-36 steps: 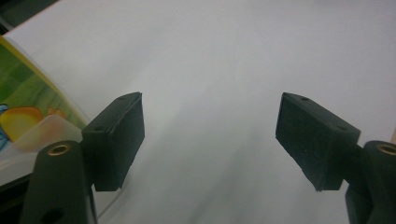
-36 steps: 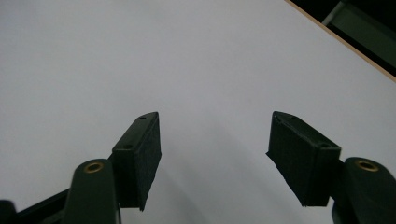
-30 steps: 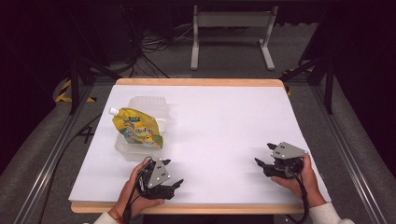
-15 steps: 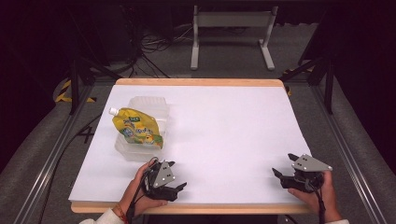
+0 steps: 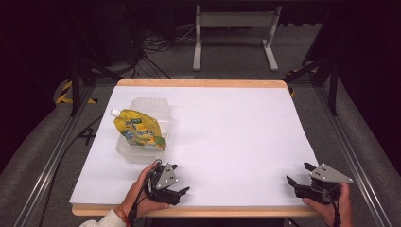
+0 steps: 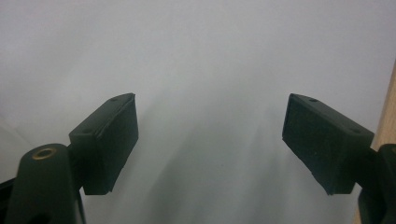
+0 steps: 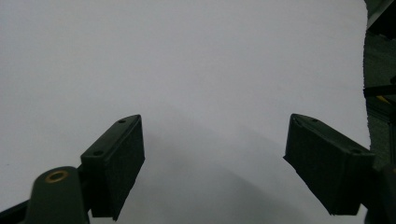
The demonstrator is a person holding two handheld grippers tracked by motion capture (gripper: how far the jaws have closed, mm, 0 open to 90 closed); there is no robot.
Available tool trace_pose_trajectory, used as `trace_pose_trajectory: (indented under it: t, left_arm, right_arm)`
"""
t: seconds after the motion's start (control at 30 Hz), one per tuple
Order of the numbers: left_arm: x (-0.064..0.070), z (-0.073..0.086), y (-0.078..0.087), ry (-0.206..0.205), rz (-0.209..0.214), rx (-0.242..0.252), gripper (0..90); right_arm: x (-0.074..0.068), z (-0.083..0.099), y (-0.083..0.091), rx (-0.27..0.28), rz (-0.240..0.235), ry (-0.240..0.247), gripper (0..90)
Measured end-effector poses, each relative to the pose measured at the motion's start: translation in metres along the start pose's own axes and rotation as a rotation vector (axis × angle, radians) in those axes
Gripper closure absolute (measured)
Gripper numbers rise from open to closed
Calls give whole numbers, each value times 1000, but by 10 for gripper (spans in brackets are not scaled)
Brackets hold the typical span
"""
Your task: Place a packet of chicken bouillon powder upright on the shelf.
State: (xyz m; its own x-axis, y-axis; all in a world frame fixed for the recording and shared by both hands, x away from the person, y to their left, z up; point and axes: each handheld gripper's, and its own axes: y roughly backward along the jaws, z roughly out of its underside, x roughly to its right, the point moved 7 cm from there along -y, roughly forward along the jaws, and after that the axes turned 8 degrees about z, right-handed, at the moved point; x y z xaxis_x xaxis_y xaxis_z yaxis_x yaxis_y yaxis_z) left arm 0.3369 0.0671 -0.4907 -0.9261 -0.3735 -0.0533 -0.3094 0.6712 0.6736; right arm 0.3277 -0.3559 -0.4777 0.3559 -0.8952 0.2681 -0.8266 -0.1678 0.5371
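Observation:
A yellow spouted pouch (image 5: pixel 138 130) lies tilted on top of a clear plastic container (image 5: pixel 150 106) at the left of the white table (image 5: pixel 227 137). My left gripper (image 5: pixel 180 178) rests near the front edge, just in front and to the right of the container, held in a hand. Its jaws stand wide open over bare white surface in the left gripper view (image 6: pixel 210 128). My right gripper (image 5: pixel 298 173) sits at the front right corner, also open, and nothing lies between its pads in the right gripper view (image 7: pixel 215 144).
The table's wooden front edge (image 5: pixel 227 211) runs just below both grippers. Metal rails (image 5: pixel 354 151) flank the table on both sides. A grey stand (image 5: pixel 234 28) and cables lie on the floor beyond the far edge.
My right gripper has slid to the right and toward the front edge, ending at the table's corner. The left gripper has hardly moved. Both stay open.

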Motion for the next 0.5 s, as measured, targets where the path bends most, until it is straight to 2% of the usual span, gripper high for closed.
trace_pose_trajectory:
  t: [0.2,0.37,0.5]
  left_arm:
    - [-2,0,0,17,3,8,183]
    - [-3,2,-1,10,-6,0,178]
    - [-3,3,-2,14,3,0,174]
  right_arm:
    - [0,-1,1,12,6,1,201]
    - [-4,-2,0,12,6,23,200]
    - [-6,-4,0,18,7,26,197]
